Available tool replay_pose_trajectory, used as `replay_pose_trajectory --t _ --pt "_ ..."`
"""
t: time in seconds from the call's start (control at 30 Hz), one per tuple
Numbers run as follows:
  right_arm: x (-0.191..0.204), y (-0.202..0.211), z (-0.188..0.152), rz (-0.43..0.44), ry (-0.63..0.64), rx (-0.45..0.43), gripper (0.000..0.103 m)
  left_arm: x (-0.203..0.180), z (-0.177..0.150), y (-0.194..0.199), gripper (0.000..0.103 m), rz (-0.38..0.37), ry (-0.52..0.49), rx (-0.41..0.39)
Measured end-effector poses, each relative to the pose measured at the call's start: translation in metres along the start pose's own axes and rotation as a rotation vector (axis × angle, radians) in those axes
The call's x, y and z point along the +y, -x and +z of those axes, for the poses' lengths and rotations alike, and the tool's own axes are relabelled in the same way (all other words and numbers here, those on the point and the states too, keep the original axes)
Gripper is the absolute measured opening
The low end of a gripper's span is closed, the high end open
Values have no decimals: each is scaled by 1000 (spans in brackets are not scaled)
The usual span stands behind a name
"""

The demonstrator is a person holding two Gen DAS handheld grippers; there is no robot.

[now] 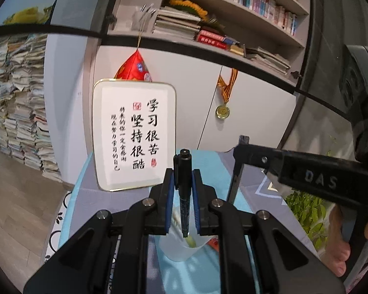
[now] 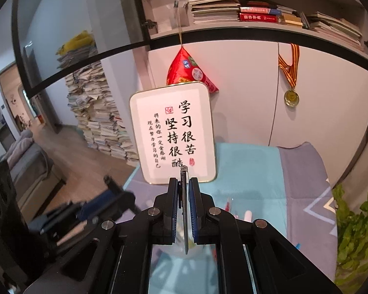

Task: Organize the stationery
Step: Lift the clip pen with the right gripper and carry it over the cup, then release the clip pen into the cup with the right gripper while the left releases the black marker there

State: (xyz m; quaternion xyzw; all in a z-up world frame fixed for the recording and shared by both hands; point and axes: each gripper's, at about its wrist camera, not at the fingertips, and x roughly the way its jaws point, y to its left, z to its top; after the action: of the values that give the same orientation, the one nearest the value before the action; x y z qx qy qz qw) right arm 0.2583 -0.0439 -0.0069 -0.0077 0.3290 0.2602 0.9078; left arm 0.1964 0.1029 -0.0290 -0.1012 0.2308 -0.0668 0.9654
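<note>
So on my end there are two writing tools in play, one per gripper. The black marker is pinched between the blue pads of my left gripper, clamped tight around its barrel. It stands pretty much upright, long axis vertical, capped end with the clip pointing up and the lower end dipping down toward one translucent cup sitting on the tablecloth right under it. I can't tell if the end actually touches the cup or just hangs over the opening.

My right gripper is squeezed shut on a thin dark pen, also near vertical, top end up, lower end down. It's seen edge-on and looks really slim, so I can't say much about which end is the tip. Something clear sits below it, too blurry to name.

In the left view the right gripper pokes in from the right, up close beside the left one.

Further out: one framed calligraphy sign leaning on the cabinet, one red pouch hanging behind it, one gold medal on a striped ribbon, a green plant at the right edge, and a few small blurry items lying on the cloth.
</note>
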Motion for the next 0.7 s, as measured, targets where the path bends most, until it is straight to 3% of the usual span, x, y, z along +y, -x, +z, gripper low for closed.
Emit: replay_pose_trajectory --t 0.7 --pt "-11 -62 -39 3 -29 160 10 5 -39 -32 13 -2 -5 138"
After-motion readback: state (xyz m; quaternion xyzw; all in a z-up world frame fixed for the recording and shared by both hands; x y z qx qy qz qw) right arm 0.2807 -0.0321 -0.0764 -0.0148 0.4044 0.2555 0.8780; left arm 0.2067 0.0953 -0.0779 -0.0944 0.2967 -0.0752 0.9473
